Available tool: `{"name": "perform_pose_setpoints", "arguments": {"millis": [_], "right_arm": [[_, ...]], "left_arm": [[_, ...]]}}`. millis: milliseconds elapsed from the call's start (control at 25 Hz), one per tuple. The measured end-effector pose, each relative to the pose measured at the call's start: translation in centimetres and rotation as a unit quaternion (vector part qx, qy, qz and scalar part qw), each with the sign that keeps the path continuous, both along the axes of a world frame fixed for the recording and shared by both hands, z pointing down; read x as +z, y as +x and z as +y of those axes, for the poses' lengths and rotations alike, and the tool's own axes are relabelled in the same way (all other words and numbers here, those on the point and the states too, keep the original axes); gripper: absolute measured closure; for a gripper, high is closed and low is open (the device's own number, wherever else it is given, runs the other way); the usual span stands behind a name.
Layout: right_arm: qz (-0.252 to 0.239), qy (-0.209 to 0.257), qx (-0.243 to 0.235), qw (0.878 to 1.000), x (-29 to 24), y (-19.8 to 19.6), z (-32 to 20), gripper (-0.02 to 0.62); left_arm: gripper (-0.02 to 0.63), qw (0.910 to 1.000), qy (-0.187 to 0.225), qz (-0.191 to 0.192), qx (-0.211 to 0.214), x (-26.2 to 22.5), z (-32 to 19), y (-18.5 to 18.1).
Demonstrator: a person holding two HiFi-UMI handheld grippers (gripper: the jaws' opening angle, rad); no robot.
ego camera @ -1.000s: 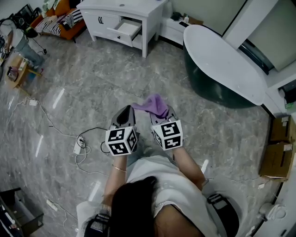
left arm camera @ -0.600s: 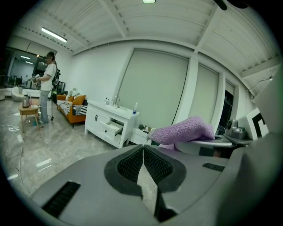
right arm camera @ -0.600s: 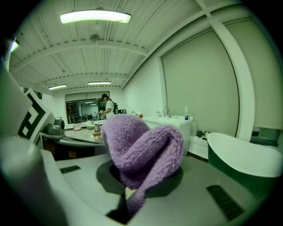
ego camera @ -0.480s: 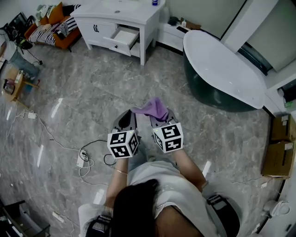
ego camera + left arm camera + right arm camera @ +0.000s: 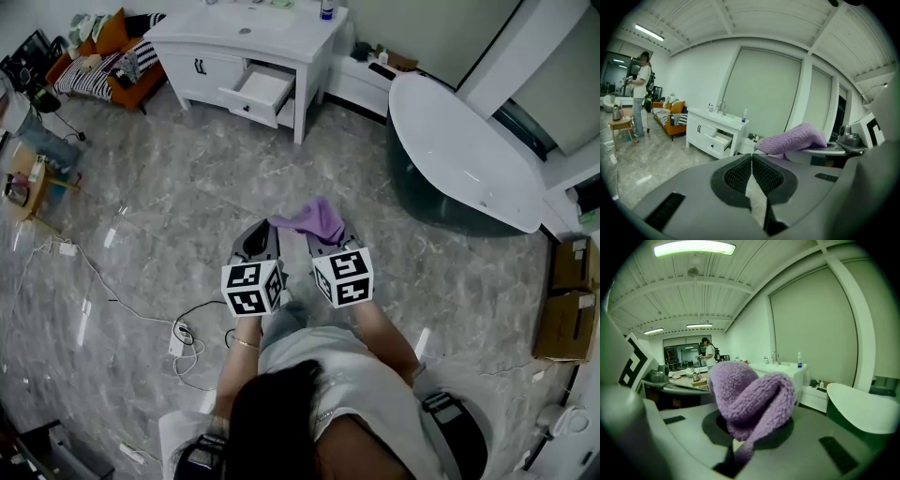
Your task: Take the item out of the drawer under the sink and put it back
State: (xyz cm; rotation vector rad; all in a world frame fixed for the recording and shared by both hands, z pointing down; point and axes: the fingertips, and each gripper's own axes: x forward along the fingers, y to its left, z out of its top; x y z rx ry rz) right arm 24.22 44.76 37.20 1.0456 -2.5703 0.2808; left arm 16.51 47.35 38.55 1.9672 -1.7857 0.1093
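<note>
Head view: right gripper [image 5: 325, 242] pinches purple cloth [image 5: 314, 217], left gripper [image 5: 260, 236] pressed together; drawer [image 5: 263, 90] 12 o'clock, loose fold may snag.

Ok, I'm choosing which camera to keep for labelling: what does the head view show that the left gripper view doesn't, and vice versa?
Only the head view: the cardboard boxes and the left gripper's marker cube. Only the left gripper view: that gripper's fingers pressed together with nothing between them, a person standing at the far left, and the ceiling. Both: the purple cloth, the white vanity with its open drawer, and the orange sofa.
</note>
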Motion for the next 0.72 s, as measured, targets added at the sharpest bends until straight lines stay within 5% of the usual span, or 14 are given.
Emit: {"name": "perform_pose_setpoints", "arguments": {"millis": [440,720], "right_arm": [[0.000,-0.010,0.028,1.000,0.1,-4.1,-4.8,0.549],[-0.003,-0.009,0.040,0.999,-0.2,-4.7,-6.5,0.549]], "left_arm": [[0.595,0.9997,0.005,0.011,0.021,-0.6,-4.7,-4.6],[0.595,0.9991,0.004,-0.028,0.030,-0.4,-6.4,-5.4]]}}
